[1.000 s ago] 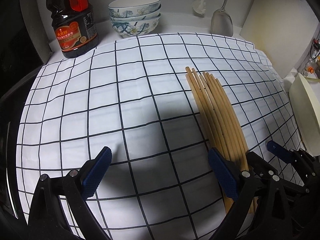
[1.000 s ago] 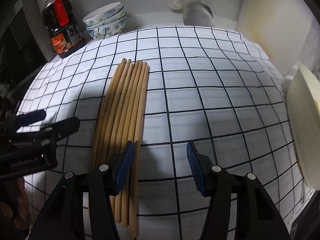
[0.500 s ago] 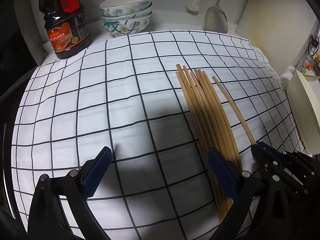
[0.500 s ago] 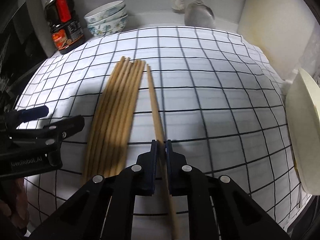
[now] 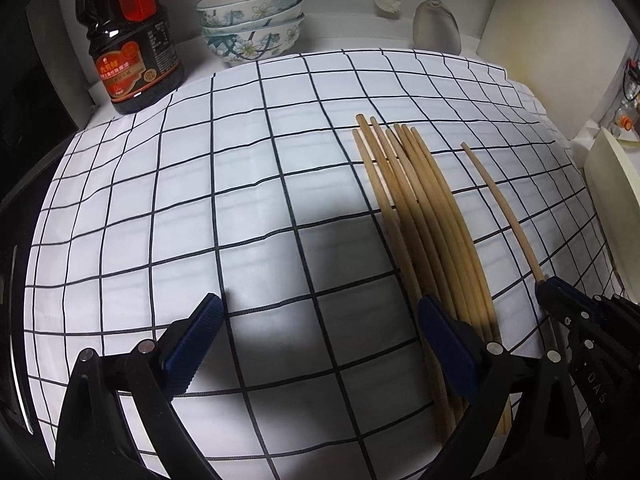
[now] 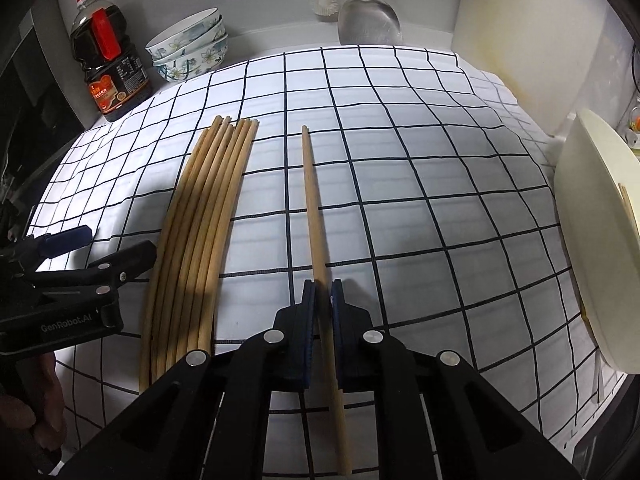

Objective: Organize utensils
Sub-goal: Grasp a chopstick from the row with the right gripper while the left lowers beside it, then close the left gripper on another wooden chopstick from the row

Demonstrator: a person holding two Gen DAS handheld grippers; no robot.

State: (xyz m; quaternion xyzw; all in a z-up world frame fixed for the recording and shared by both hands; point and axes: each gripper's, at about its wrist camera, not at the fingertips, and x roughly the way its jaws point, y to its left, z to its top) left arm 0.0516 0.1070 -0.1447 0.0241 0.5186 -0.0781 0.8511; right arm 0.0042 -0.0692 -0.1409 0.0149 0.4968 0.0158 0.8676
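Several wooden chopsticks (image 6: pixel 200 216) lie side by side on the white checked cloth (image 6: pixel 420 184). One single chopstick (image 6: pixel 314 216) sits apart to their right, and my right gripper (image 6: pixel 323 300) is shut on it near its near half. In the left wrist view the same bundle of chopsticks (image 5: pixel 424 208) runs under my left gripper's right finger, and the single chopstick (image 5: pixel 500 204) leads to the right gripper (image 5: pixel 546 286) at the lower right. My left gripper (image 5: pixel 320 312) stands open above the cloth with nothing between its fingers.
A dark soy sauce bottle (image 5: pixel 128 36) and stacked floral bowls (image 5: pixel 252 20) stand at the back left. A metal spatula (image 6: pixel 368 20) and a white brush (image 6: pixel 326 0) hang on the back wall. A cream container (image 6: pixel 592 240) stands at the right edge.
My right gripper went from open to shut on one chopstick and drew it to the right, away from the bundle. The left gripper stayed open and barely moved.
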